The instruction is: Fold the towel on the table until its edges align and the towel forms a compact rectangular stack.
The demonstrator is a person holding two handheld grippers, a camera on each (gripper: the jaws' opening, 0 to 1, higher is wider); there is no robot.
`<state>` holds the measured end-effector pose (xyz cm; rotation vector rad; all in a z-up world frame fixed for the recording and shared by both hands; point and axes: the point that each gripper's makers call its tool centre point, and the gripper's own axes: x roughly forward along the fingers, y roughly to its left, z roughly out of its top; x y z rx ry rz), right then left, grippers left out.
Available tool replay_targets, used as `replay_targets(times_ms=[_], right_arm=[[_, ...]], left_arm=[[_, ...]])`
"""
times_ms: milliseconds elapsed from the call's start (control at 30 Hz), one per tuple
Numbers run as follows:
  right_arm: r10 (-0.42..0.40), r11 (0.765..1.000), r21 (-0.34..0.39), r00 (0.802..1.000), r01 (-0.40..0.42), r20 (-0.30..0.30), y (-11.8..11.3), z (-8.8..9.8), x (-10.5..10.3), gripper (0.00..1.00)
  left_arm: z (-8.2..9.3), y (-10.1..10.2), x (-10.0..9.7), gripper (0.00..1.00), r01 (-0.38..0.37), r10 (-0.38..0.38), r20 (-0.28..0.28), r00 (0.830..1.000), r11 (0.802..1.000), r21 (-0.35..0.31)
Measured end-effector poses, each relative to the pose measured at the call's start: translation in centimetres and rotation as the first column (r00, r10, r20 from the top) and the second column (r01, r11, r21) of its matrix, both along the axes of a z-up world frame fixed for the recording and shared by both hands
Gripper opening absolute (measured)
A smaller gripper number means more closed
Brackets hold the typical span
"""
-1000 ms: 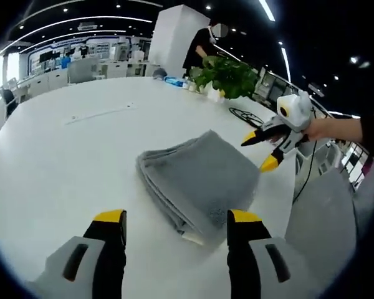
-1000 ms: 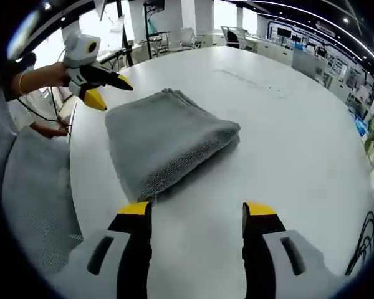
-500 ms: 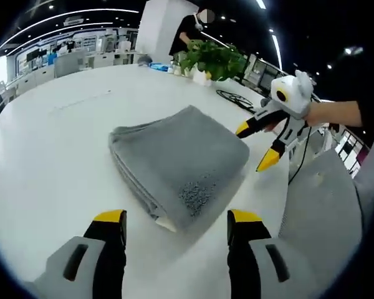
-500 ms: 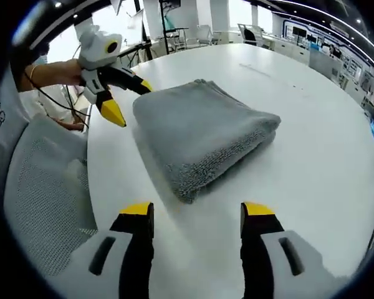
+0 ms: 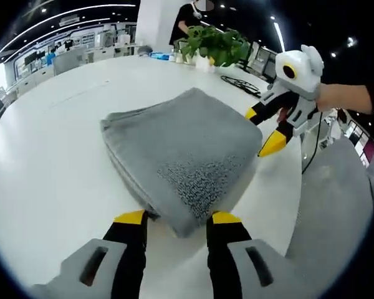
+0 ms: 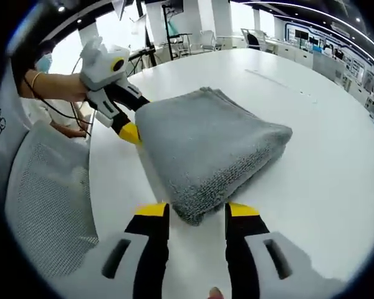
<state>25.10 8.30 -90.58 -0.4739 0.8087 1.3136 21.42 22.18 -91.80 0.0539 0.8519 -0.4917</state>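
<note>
Judging by its layered edges, you have the towel (image 5: pixel 181 149) already folded into a thick stack on the table (image 5: pixel 43 156); your left gripper (image 5: pixel 173 219) and right gripper (image 6: pixel 196 212), jaws narrowed but unclosed, each straddle a corner, perhaps for squaring.

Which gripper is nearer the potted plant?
Right. The right gripper is at the towel corner on the side facing the potted plant; the left gripper is at the opposite corner.

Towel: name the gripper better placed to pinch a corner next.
Either, marginally the right gripper: the towel corner sits squarely between its open jaws. The left gripper straddles the opposite corner too.
</note>
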Motion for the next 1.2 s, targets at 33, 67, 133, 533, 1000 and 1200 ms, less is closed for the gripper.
replay_targets(times_ms=[33,67,133,533,1000,1200], right_arm=[[0.003,1.0,0.003,1.0,-0.003,-0.007,0.1,0.0,0.0,0.29],[0.003,1.0,0.003,1.0,-0.003,-0.011,0.2,-0.1,0.0,0.28],[0.012,1.0,0.0,1.0,-0.012,-0.006,0.5,-0.1,0.3,0.27],[-0.028,0.999,0.019,0.999,0.027,0.031,1.8,0.2,5.3,0.25],[-0.096,0.994,0.048,0.994,0.094,0.046,2.4,0.6,8.4,0.24],[-0.101,0.994,0.056,0.994,0.098,0.043,2.4,0.9,8.0,0.24]], left_arm=[[-0.1,0.0,0.1,0.37,0.0,0.0,-0.004,1.0,1.0,-0.007],[-0.2,0.1,0.3,0.37,0.001,-0.001,-0.004,1.0,1.0,-0.012],[-0.1,0.2,0.6,0.37,0.005,-0.005,-0.001,1.0,1.0,-0.013],[-0.1,1.7,5.3,0.35,0.007,-0.007,0.017,1.0,1.0,0.026],[0.0,2.9,8.2,0.32,0.008,-0.009,0.025,1.0,0.998,0.065],[0.2,3.9,8.1,0.29,-0.045,0.043,0.029,0.999,0.996,0.073]])
